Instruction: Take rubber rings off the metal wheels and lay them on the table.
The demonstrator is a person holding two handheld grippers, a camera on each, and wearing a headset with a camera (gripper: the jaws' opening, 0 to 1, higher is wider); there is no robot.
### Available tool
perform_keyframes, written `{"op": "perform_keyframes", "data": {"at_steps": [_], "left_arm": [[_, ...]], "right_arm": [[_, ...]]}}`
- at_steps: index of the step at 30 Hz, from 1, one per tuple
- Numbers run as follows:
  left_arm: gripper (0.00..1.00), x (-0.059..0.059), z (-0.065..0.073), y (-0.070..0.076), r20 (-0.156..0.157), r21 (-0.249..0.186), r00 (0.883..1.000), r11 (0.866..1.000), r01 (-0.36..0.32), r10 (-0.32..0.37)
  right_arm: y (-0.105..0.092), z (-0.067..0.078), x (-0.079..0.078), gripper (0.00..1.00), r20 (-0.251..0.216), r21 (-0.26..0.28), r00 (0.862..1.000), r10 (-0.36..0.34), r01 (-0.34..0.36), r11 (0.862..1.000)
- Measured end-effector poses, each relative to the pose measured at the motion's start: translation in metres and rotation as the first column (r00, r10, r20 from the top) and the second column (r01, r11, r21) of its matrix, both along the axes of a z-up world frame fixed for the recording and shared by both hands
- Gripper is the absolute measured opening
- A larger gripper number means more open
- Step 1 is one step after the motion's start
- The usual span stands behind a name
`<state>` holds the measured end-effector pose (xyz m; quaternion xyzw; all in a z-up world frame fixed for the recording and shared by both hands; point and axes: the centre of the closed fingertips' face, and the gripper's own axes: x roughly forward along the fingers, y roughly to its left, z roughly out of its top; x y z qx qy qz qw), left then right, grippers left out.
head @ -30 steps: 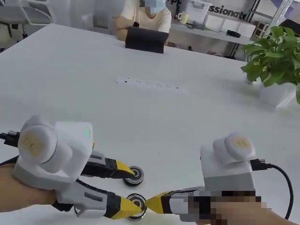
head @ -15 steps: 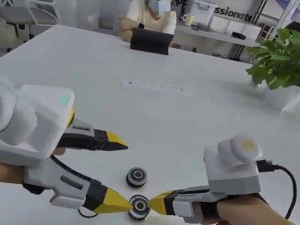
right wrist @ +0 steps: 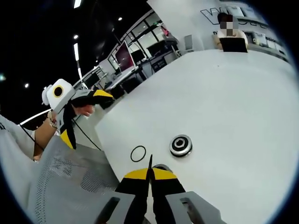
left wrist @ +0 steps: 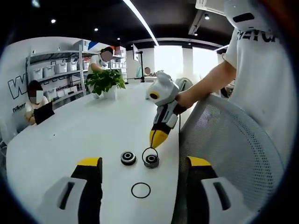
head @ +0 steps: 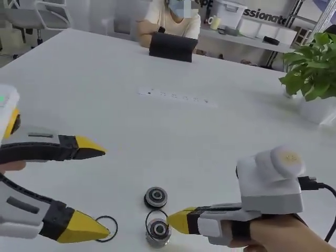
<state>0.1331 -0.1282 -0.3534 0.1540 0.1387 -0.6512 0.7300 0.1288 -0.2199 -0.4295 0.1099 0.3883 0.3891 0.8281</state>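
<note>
One thin black rubber ring (head: 116, 229) lies flat & loose on the white bench (head: 210, 142), just beside the lower jaw tip of the left gripper (head: 102, 189). That gripper is spread wide w/ nothing in it.

A 2nd black rubber ring (left wrist: 143, 153) is part-way off. The right gripper (head: 177, 221) has its yellow jaws pinched together on it, and the loop stands up over the nearer metal wheel (head: 158, 231). Can't tell if its low side is clear of the wheel or caught on it.

The farther metal wheel (head: 156, 197) sits just beside the near one, w/ neither gripper touching it. The right gripper view shows a dark band round its rim, prob. a ring not yet taken, but too small to be sure. So approx: 1 ring down, 1 coming off, poss. more left on the far wheel. No telling how many rings each wheel carries.

Room: both wheels & the loose ring sit close to the bench's near edge, w/ a grey mesh chair back (left wrist: 224, 149) just past it. A ring let go toward the person could slip off there.

Going away from the person, bare bench runs out to a white power strip (head: 173, 96), well apart from the wheels. A potted green plant (head: 312, 68) stands far off to the right & a dark laptop (head: 170, 46) at the far side. Safest lay-down spot, I'd judge, is beyond the wheels or near the 1st ring, not nearer the edge.
</note>
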Motion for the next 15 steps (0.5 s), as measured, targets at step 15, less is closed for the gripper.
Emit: {"op": "perform_keyframes", "data": {"at_steps": [15], "left_arm": [[0.75, 0.001, -0.004, 0.040, -0.035, -0.040, 0.989, 0.989, -0.142, 0.140]], "right_arm": [[-0.007, 0.026, 0.006, 0.00, 0.074, 0.033, 0.997, -0.039, 0.037, 0.999]]}}
